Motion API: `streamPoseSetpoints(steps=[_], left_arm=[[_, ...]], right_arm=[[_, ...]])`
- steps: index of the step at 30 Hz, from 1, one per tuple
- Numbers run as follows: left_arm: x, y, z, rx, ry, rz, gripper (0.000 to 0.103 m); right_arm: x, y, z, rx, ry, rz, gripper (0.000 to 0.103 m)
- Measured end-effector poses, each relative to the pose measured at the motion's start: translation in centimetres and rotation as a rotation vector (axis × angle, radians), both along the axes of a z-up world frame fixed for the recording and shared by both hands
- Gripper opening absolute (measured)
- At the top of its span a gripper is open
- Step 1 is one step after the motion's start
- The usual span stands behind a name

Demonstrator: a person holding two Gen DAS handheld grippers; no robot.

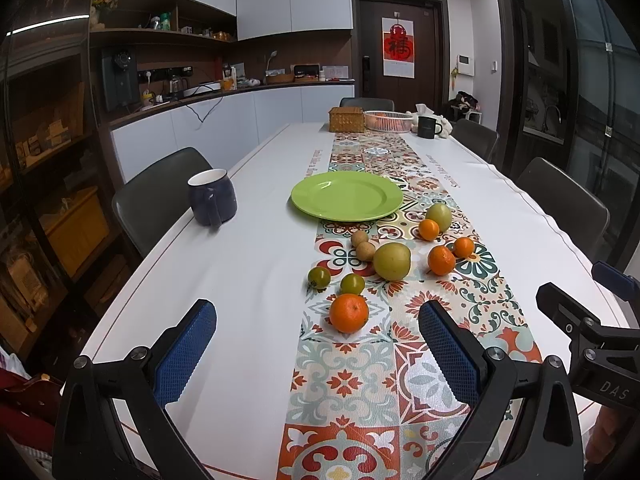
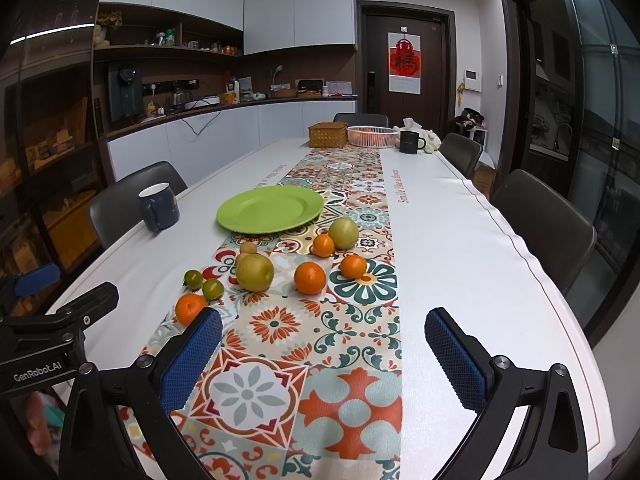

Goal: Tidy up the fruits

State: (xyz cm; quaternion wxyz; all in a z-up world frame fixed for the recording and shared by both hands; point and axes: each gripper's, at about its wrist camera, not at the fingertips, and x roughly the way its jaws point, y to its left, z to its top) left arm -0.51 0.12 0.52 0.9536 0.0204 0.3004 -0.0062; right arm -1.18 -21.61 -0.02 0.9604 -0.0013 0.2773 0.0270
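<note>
White table (image 1: 248, 280) with a patterned runner (image 1: 360, 380) fills the kitchen; both claws, left (image 1: 316, 348) and right (image 2: 324, 352), gape wide, empty

Fruits (image 1: 392, 261) lie on the runner (image 1: 352, 384), plate (image 1: 347, 196) behind them.

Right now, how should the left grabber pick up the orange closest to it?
Take the nearest orange round its widest middle, coming straight in from the near side. It is round, sits alone on the table runner, and already lies in line with the wide-open left gripper. The small green fruits are just behind, so stop short.
</note>
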Motion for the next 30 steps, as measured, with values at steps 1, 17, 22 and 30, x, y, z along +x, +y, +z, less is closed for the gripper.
streamPoseSetpoints(steps=[1,17,22,30], left_arm=[[0.00,0.01,0.01,0.000,0.000,0.000,0.103],[-0.08,0.00,0.29,0.000,-0.005,0.001,0.103],[-0.12,0.06,0.44,0.000,-0.007,0.001,0.103],[-0.17,0.08,0.57,0.000,-0.007,0.001,0.103]], right_arm=[[0.00,0.00,0.00,0.000,0.000,0.000,0.102],[-0.08,0.11,0.06,0.000,-0.004,0.000,0.102],[-0.13,0.09,0.11,0.000,-0.006,0.000,0.102],[-0.13,0.01,0.06,0.000,-0.006,0.000,0.102]])
